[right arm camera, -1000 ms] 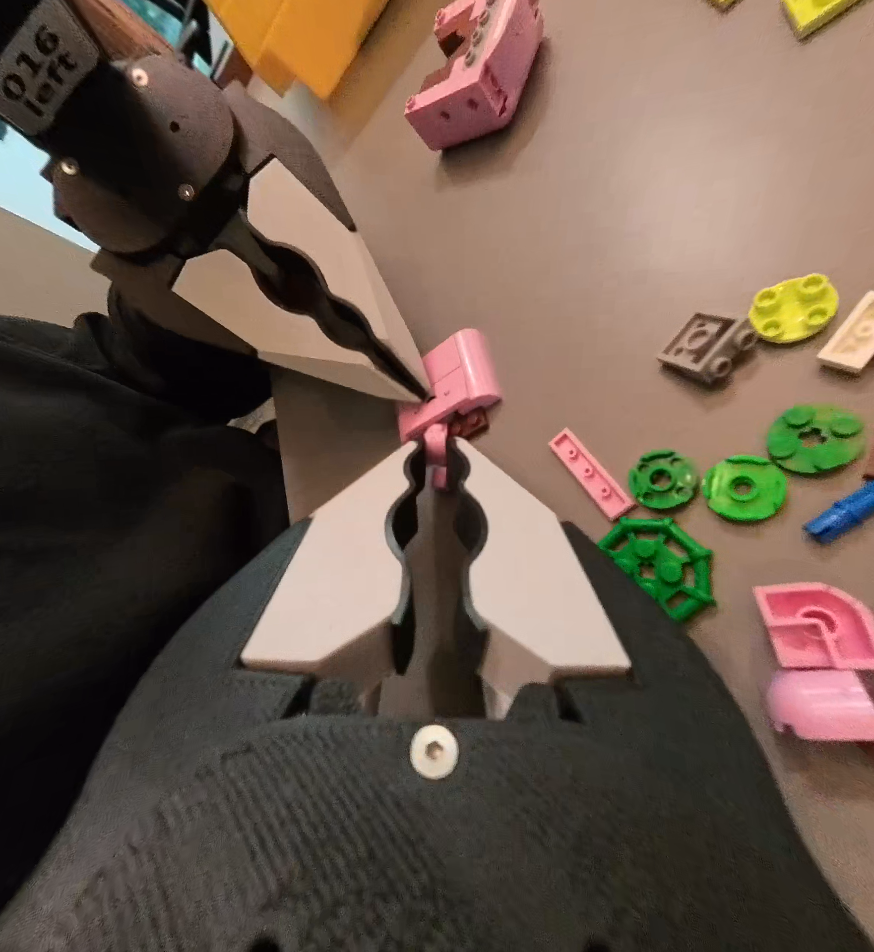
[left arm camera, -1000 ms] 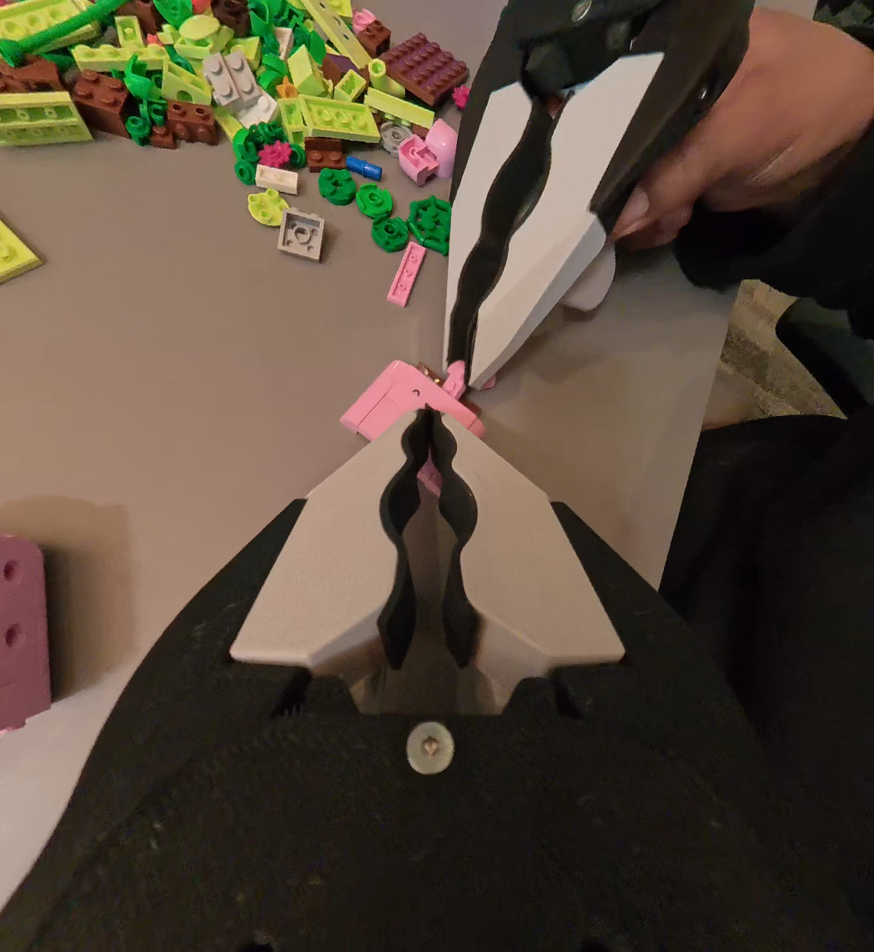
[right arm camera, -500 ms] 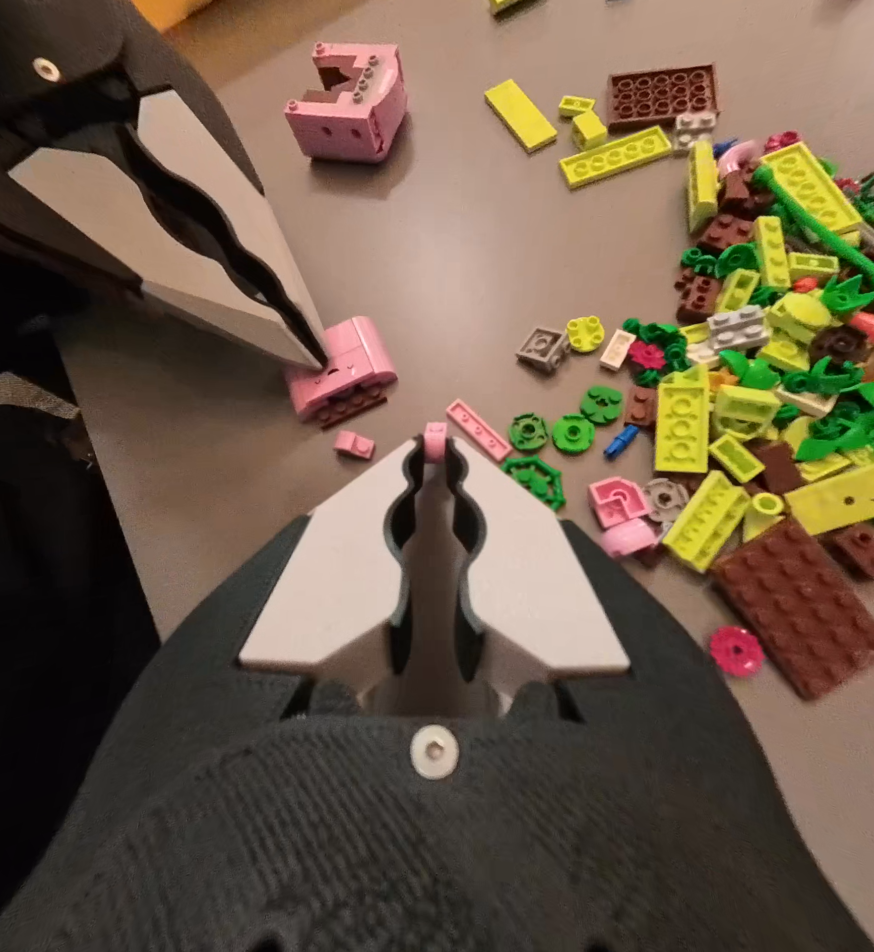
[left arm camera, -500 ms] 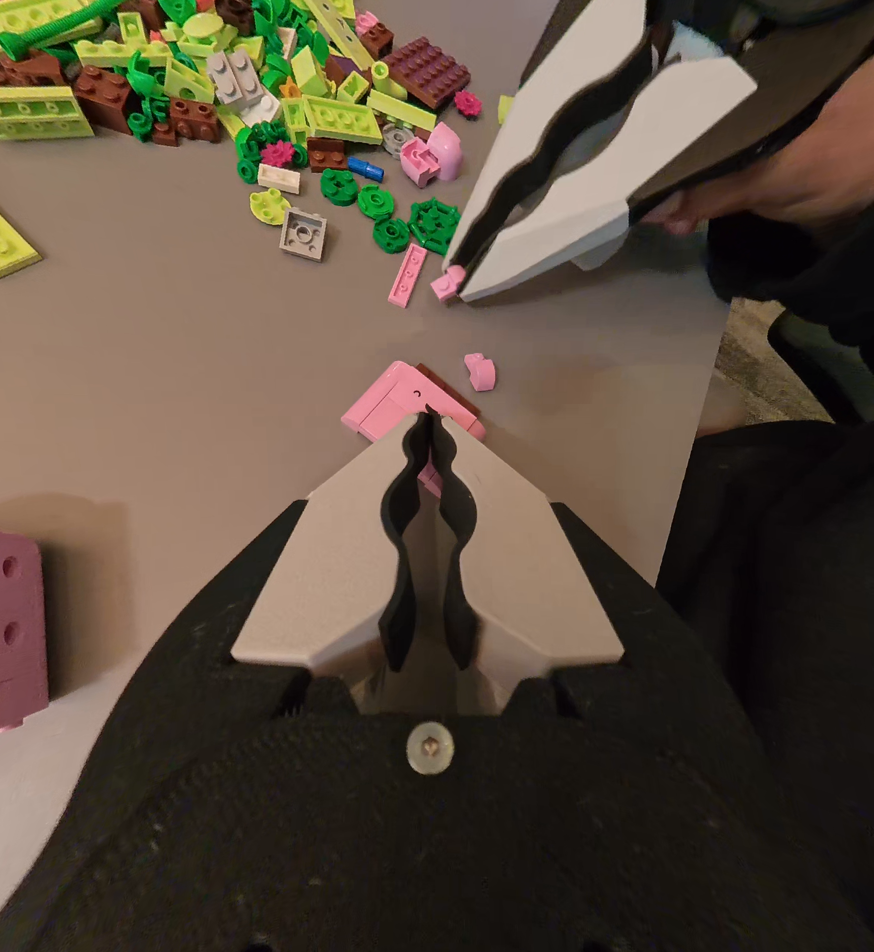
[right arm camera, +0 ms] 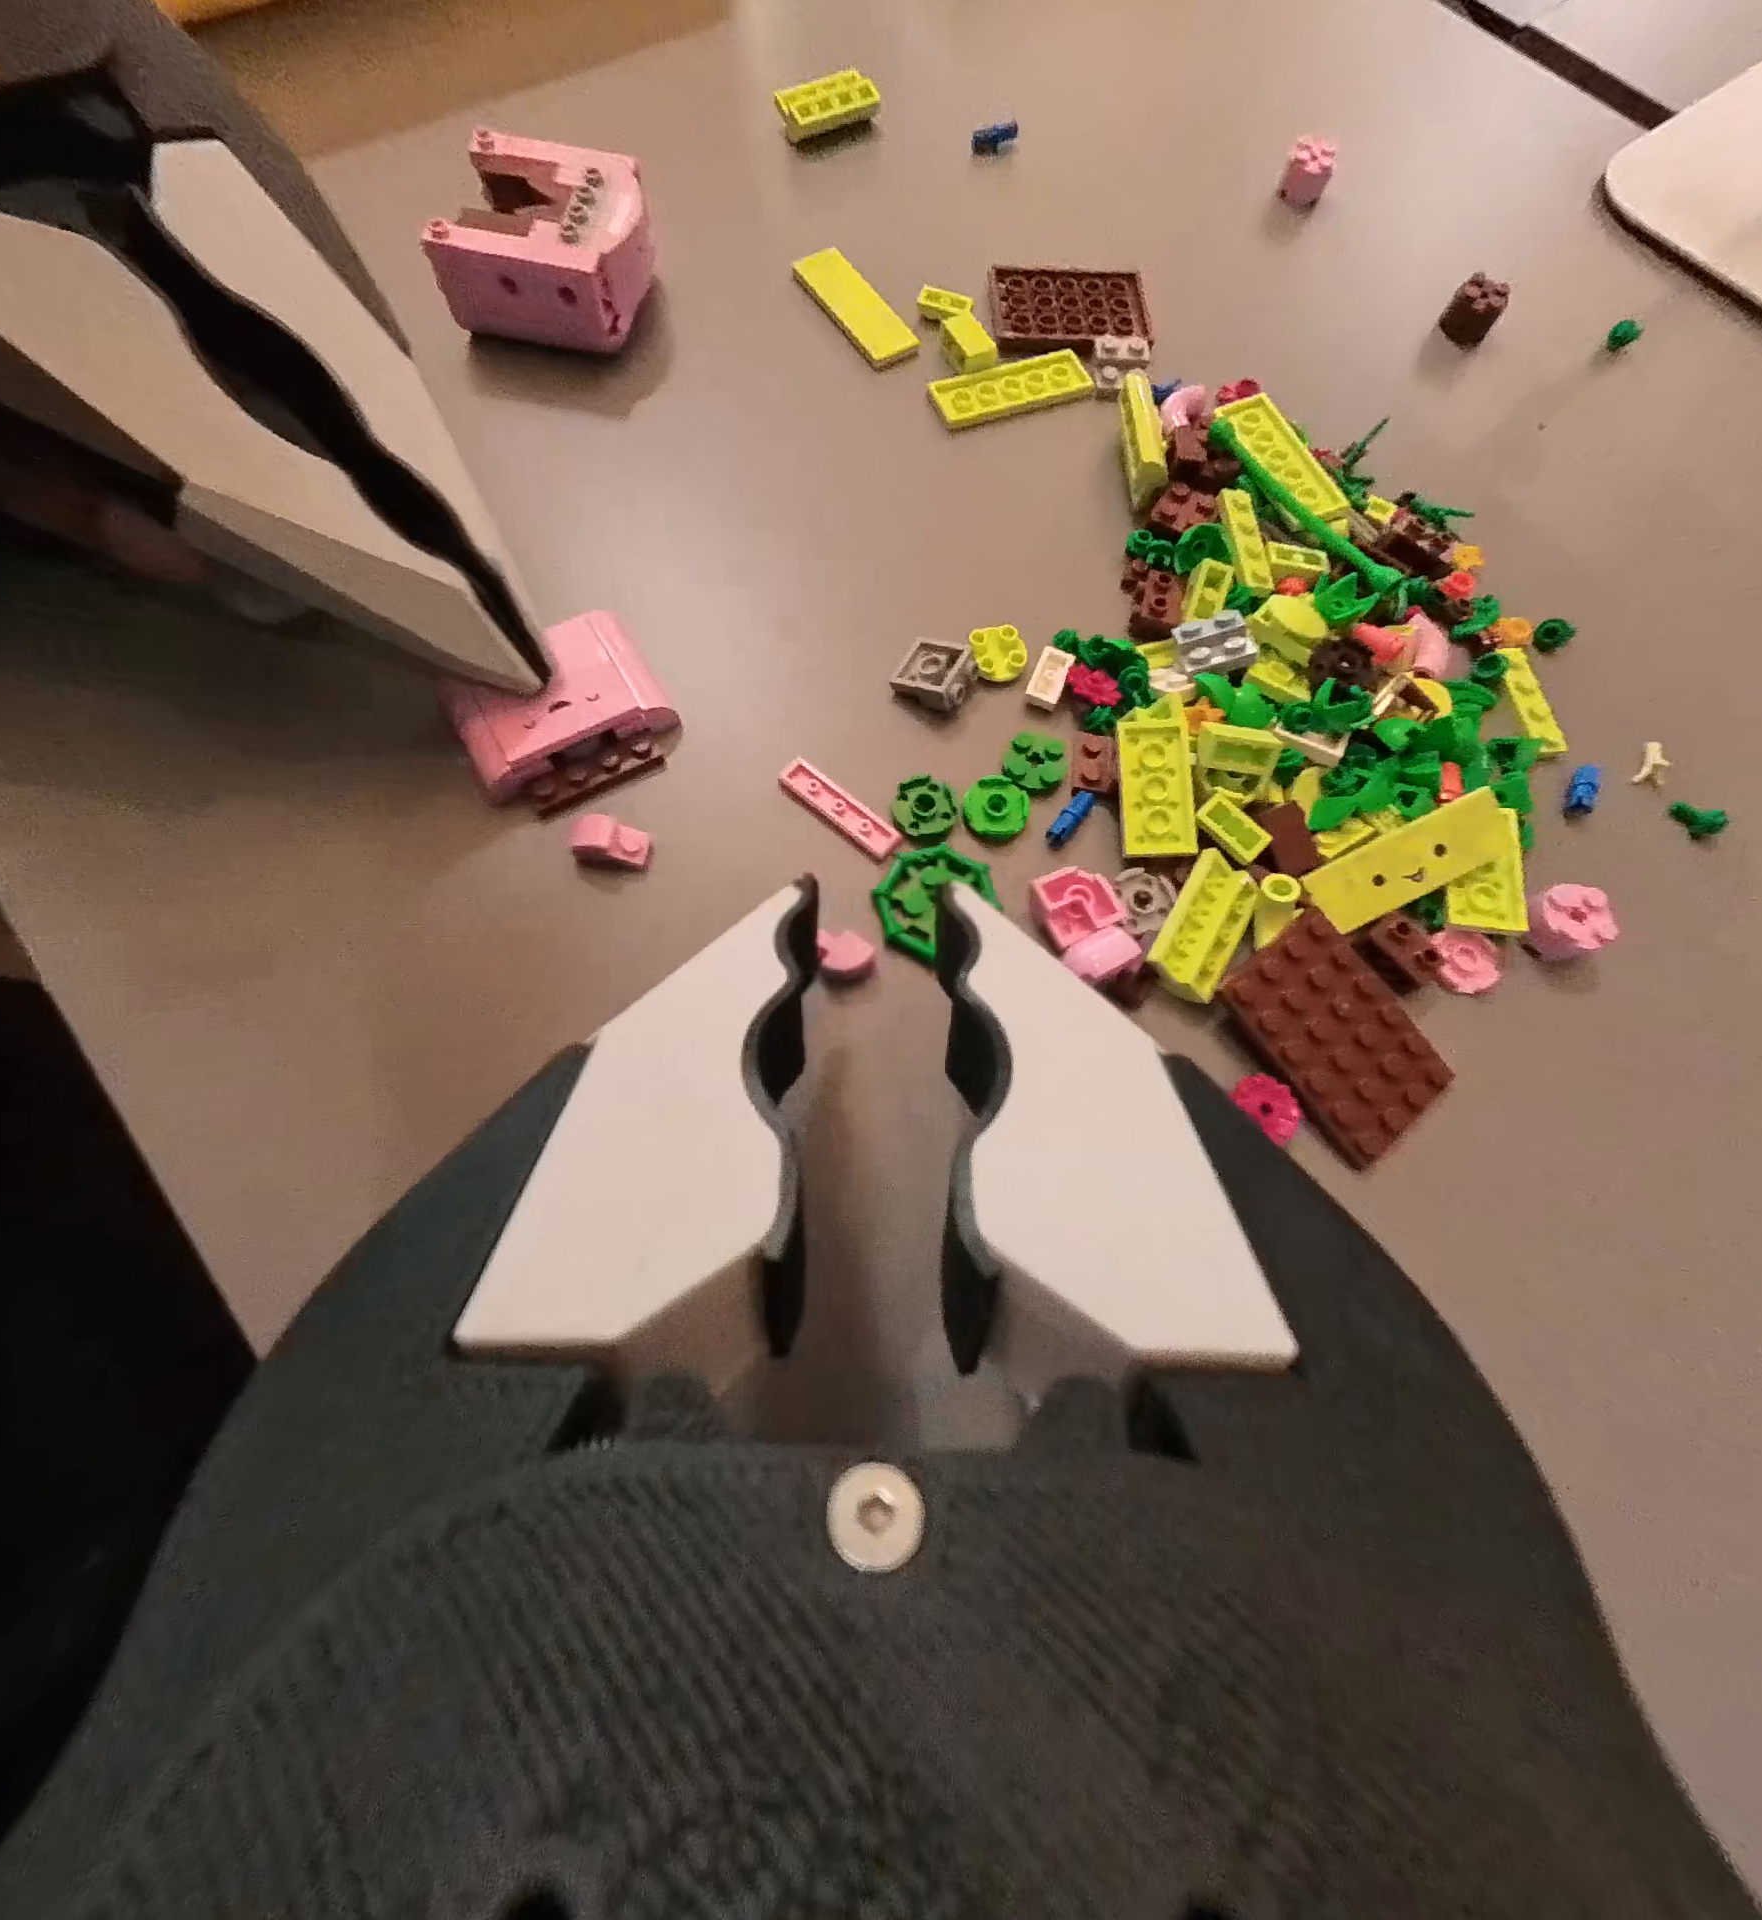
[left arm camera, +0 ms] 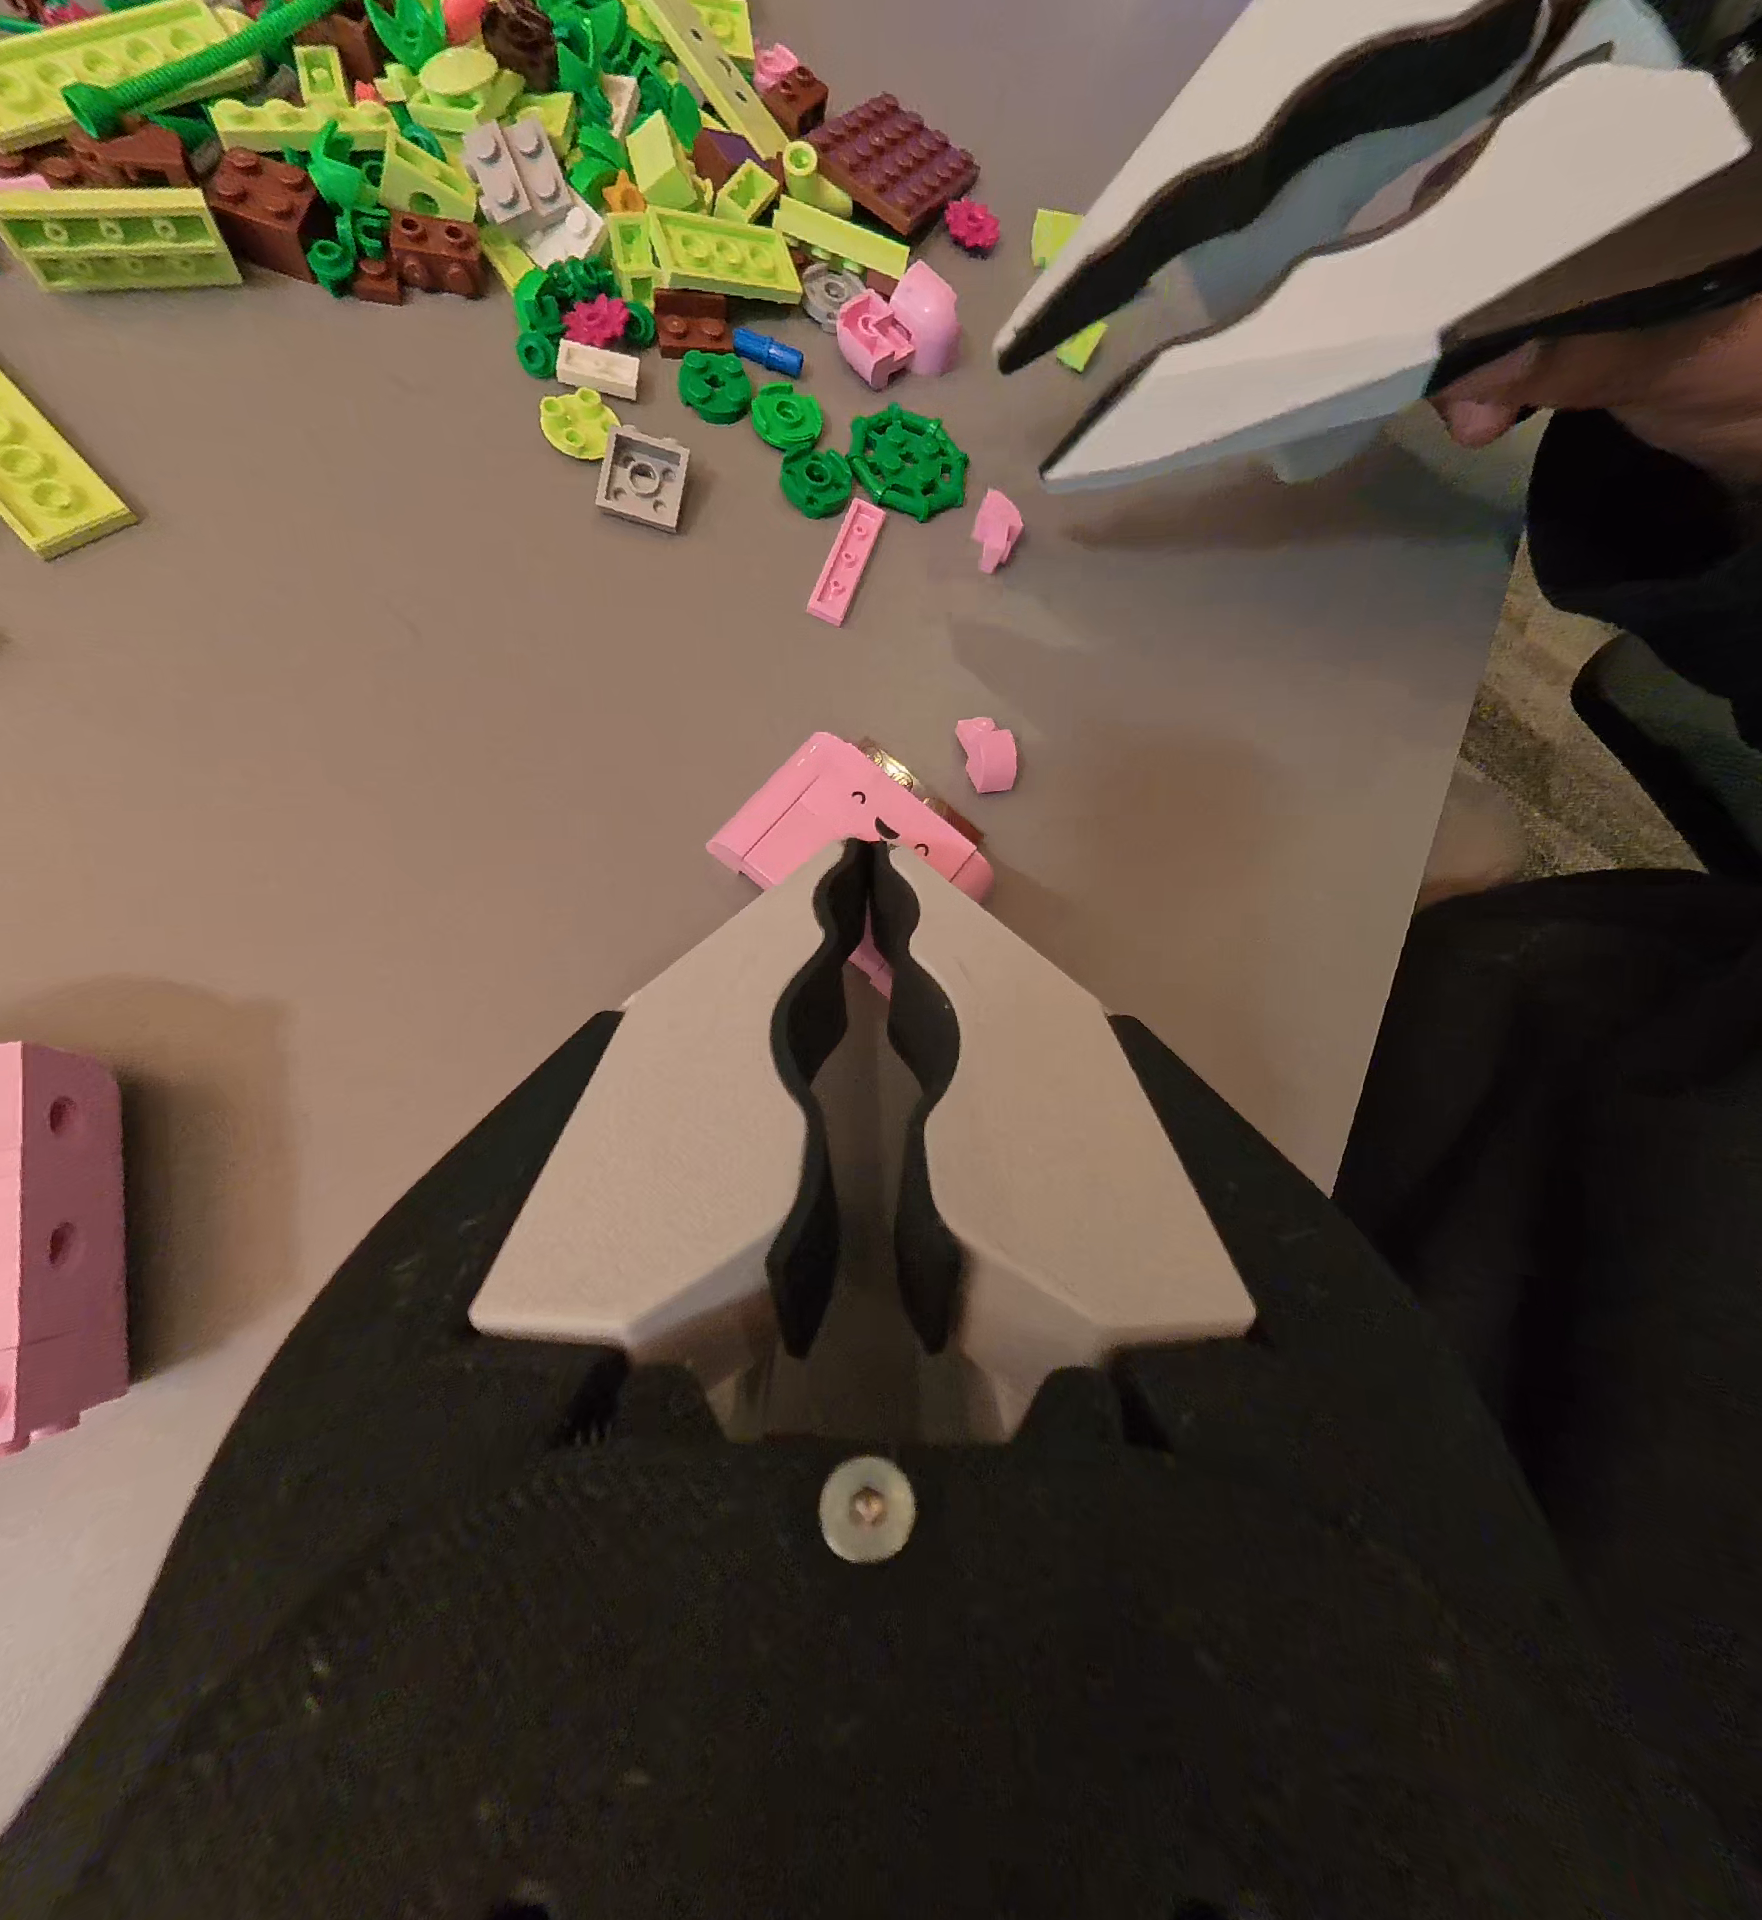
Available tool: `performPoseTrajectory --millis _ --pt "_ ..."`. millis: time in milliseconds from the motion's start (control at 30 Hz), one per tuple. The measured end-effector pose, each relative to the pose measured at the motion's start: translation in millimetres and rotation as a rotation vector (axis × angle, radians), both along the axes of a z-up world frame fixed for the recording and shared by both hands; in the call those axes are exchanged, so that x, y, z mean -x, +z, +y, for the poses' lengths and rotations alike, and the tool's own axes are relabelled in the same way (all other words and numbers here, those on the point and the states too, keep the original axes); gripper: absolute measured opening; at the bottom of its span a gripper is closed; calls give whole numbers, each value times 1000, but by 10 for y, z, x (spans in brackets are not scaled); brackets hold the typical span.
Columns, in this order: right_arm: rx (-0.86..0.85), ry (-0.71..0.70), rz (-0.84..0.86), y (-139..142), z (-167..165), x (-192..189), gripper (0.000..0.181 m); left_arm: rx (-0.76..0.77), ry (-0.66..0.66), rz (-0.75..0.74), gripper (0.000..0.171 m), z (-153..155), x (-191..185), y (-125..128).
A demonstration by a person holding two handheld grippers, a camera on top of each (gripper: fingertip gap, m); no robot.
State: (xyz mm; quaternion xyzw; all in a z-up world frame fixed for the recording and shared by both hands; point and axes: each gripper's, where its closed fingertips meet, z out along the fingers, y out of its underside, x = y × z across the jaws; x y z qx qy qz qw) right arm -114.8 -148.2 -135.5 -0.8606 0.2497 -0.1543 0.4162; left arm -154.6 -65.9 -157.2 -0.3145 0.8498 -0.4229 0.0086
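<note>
Grey bench (right arm camera: pixel 752 520) carried everything. Brick heap (right arm camera: pixel 1324 686) sat far side of my right, so loose parts stayed in reach. Bigger pink block build (right arm camera: pixel 544 260) stood well apart. My left gripper (left arm camera: pixel 866 847) had its fingers closed, tips pressed on the pink faced build (left arm camera: pixel 835 800), pinning it flat near the bench edge. My right gripper (right arm camera: pixel 872 914) hung fingers parted, empty, above a small pink piece (right arm camera: pixel 844 951) lying loose on the bench. Another small pink slope (right arm camera: pixel 609 840) lay just beside the pinned build.
</note>
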Motion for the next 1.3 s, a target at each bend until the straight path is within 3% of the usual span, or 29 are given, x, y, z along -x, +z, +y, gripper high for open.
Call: performPoseTrajectory --millis 167,300,400,567,700,833,1033,1133,1200,1300 --pt "-49 113 44 -99 328 262 21 -3 6 -5 4 5 -7 1" --pt "59 124 -28 -220 424 241 20 -1 9 -4 3 8 -10 2" --pt "130 70 -100 -208 352 91 15 -2 14 -5 3 12 -16 3" --pt "70 -44 -128 16 72 -156 14 -1 18 -6 3 17 -20 4" --pt "202 -132 -126 -96 -237 -392 20 8 17 4 3 16 -19 6" --pt "224 -115 -81 -227 -227 -440 22 10 17 4 3 18 -17 9" --pt "210 -101 -80 -181 -195 -481 16 30 25 -39 1 23 -42 73" --pt "-23 -85 -59 86 -87 -436 16 174 70 -166 3 1 -146 386" --pt "-354 -25 39 428 52 -316 15 306 71 -202 7 -30 -156 621" --pt "-939 136 375 1029 108 -111 15 462 44 -195 23 -98 -134 863"
